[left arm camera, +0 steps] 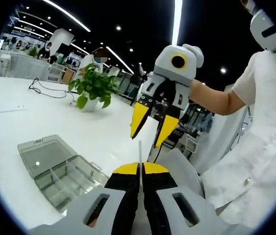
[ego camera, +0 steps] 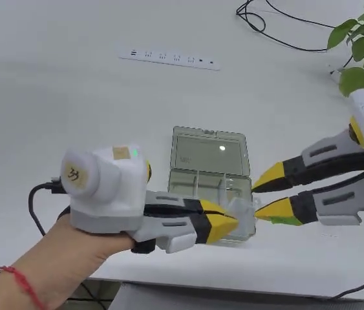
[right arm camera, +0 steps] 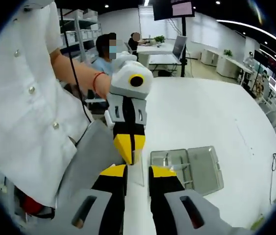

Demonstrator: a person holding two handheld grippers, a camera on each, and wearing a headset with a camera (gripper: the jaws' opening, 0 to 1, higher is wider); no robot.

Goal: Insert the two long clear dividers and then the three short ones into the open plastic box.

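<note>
Clear divider (left arm camera: 139, 152) juts forward lengthwise from the pinching left hand-held gripper (left arm camera: 140, 168) toward the spread right hand-held gripper (left arm camera: 146, 140).

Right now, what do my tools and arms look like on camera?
The left tool and right tool match: tapering yellow-tipped jaws, black behind, on pale grey bodies. A black cable runs from the left one. A red string bracelet circles that wrist. The person wears a white buttoned garment with short sleeves.
</note>
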